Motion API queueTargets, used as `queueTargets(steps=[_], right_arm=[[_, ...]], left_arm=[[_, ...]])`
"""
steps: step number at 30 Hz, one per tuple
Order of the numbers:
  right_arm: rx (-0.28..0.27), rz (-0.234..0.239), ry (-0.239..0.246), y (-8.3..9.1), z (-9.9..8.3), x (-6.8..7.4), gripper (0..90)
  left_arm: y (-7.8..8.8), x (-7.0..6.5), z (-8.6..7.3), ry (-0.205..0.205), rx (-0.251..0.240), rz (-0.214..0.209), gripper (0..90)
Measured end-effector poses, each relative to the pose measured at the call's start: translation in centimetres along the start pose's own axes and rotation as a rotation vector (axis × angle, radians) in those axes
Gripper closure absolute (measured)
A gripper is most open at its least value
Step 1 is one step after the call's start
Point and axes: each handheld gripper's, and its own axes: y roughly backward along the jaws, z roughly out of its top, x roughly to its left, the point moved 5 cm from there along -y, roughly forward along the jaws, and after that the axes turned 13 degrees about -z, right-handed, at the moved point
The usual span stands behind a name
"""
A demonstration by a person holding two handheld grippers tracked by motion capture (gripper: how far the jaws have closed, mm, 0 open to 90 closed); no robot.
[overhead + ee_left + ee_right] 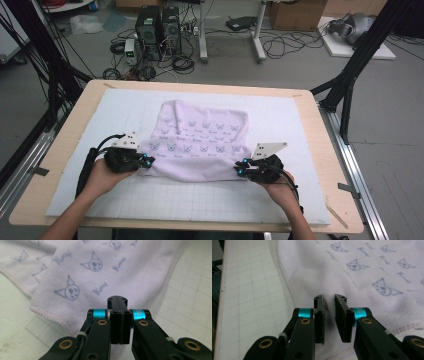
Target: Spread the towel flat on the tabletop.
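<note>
Gripping the near hem of the towel (202,145) at both corners, I have it lying partly folded in the middle of the white gridded mat (200,200), with the near edge bunched between my two hands. My left gripper (117,300) is at the near left corner with its jaws pressed flat together; the stitched pink hem runs beneath them, but I cannot tell whether any cloth is actually caught. My right gripper (329,298) is at the near right corner, and a narrow gap shows between its ribbed pads (340,315); the hem passes under them, so I judge it a loose pinch at best. The towel looks light, soft and limp, a terry weave printed with small blue cat faces, so it should sag and drape wherever unsupported, and nothing about it is fragile or slippery. The doubled, stitched hem near each corner seems the firmest place to hold. No containers stand on the table (70,150).
</note>
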Motion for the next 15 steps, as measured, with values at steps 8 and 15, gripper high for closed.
queueTargets(steps=[8, 15], right_arm=[[0.018, -0.006, -0.006, -0.6, -0.2, 0.0, 70.9], [0.083, 0.007, 0.003, -2.1, -0.9, 0.1, 72.3]], left_arm=[[-1.6, 0.5, -1.4, 0.034, 0.018, 0.021, 63.8], [-3.7, 1.7, -2.1, 0.031, 0.056, 0.032, 73.3]])
